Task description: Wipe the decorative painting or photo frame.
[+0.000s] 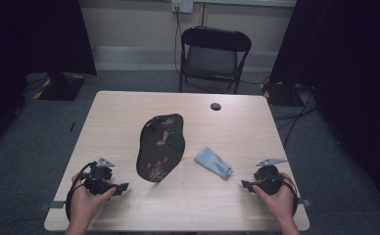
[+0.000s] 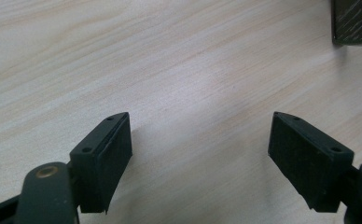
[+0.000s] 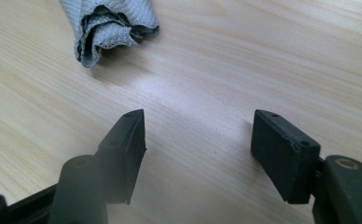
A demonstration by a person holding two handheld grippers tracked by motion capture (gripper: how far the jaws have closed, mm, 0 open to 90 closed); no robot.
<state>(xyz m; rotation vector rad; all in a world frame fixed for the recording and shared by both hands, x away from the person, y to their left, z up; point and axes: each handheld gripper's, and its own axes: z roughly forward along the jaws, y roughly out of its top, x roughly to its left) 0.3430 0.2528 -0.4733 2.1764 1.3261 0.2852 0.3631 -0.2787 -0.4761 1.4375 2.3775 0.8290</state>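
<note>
A long black piece with a red and white flower pattern (image 1: 160, 146) lies in the middle of the wooden table (image 1: 119, 112). Its corner (image 2: 356, 21) shows at the top right of the left gripper view. A crumpled grey cloth (image 1: 213, 163) lies to its right, and the cloth (image 3: 107, 23) sits ahead and left of the right jaws. My left gripper (image 1: 123, 187) rests near the front left of the table, open over bare wood (image 2: 200, 140). My right gripper (image 1: 245, 184) is at the front right, a short way from the cloth, open with nothing between its jaws (image 3: 198, 140).
A black folding chair (image 1: 215, 54) stands behind the table. A dark round cable hole (image 1: 216, 106) is near the table's far edge. Black curtains hang at both sides, and cables lie on the floor at the right.
</note>
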